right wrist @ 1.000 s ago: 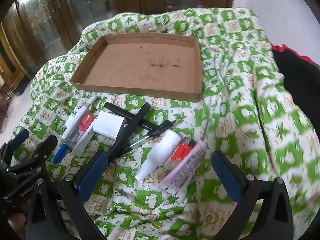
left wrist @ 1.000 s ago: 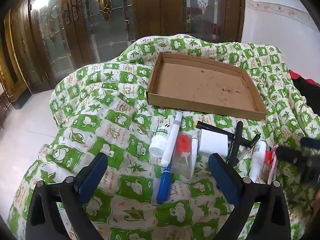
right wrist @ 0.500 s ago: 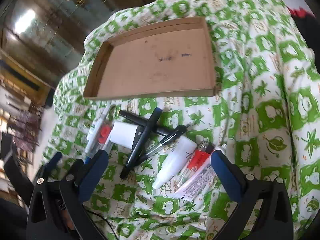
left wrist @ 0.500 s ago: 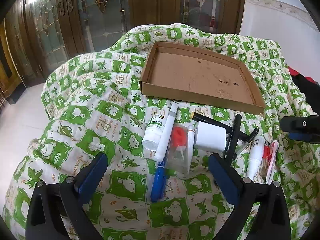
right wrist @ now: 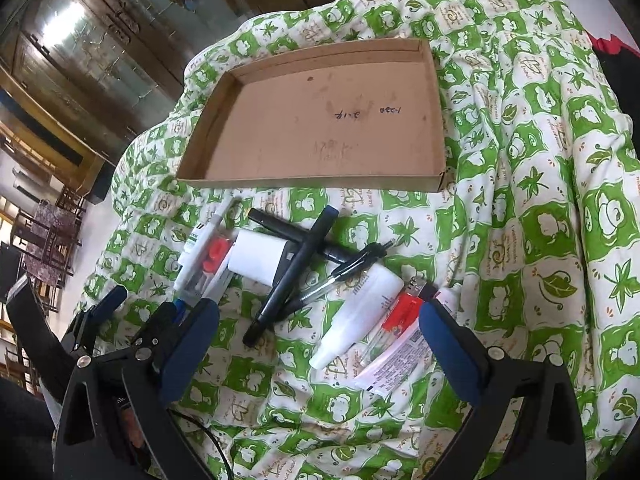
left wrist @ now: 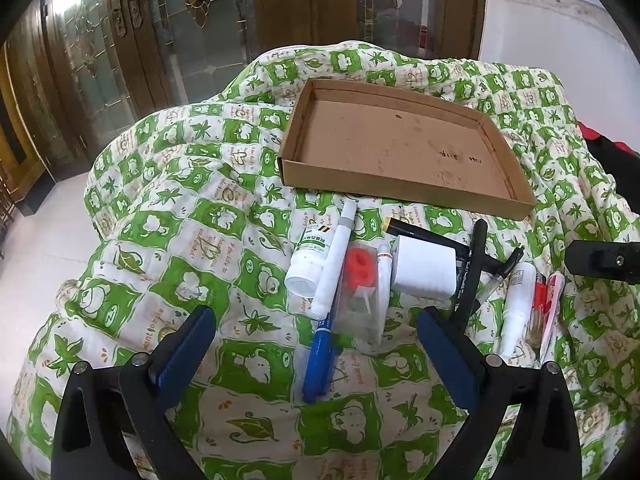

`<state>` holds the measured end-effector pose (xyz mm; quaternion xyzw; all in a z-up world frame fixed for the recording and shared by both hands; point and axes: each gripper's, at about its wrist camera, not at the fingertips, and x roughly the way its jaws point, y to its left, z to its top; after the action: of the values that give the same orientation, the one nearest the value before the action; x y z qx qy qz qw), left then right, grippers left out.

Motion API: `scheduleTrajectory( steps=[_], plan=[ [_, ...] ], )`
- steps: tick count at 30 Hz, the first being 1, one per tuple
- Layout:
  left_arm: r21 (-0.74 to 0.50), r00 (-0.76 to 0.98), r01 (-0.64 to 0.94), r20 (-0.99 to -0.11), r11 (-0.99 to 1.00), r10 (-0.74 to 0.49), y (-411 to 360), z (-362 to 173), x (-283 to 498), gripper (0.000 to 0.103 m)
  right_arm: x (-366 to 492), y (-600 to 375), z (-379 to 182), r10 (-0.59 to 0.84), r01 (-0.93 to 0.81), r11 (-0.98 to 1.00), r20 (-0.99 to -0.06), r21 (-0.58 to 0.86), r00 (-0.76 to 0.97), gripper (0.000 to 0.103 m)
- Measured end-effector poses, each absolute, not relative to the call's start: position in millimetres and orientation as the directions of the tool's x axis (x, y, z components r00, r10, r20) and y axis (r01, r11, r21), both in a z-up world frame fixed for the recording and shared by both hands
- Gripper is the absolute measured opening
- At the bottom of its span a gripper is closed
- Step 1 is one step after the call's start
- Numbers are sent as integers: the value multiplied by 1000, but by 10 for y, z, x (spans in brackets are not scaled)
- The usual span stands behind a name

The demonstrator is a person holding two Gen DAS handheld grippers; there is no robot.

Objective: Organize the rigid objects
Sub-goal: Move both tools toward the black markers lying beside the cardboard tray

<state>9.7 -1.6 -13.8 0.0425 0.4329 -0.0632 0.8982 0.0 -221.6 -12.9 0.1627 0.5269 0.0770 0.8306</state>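
Note:
A shallow cardboard tray (left wrist: 404,196) (right wrist: 312,182) lies empty on the green-and-white quilt. In front of it is a row of small items: a white pill bottle (left wrist: 308,264), a white-and-blue marker (left wrist: 326,312), a clear packet with red parts (left wrist: 360,292), a white charger block (left wrist: 424,268) (right wrist: 256,258), black pens (right wrist: 292,276), a white squeeze bottle (right wrist: 360,312), a red lighter (right wrist: 404,308) and a tube (right wrist: 400,360). My left gripper (left wrist: 316,356) hovers open over the marker's blue end. My right gripper (right wrist: 320,344) hovers open over the squeeze bottle and lighter. Neither holds anything.
The quilt (left wrist: 160,220) drapes over a raised surface and falls away at the left toward a pale floor (left wrist: 40,216). Wooden glass doors (left wrist: 180,20) stand behind. A dark and red cloth (left wrist: 608,148) lies at the far right.
Both grippers have moved forward and closer to the row of items. The right view has tilted and shifted left. No item has moved.

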Motion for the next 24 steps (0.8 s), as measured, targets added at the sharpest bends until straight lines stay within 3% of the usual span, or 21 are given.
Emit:
scheduleTrajectory(
  steps=[15,19,24],
  plan=[
    [13,614,176,-783,984,-100,-54,-138,80,100,14,-2306,-86,284,77,932,-848,353,447,100],
    [-27,584,238,-795,971,-165,-155,-134,85,89,20,-2381,-64,277,104,927,-845,360,457,100],
    [-32,540,332,-813,943,-218,-416,-162,91,84,24,-2433,-44,274,123,921,-840,369,467,100]
  ],
)
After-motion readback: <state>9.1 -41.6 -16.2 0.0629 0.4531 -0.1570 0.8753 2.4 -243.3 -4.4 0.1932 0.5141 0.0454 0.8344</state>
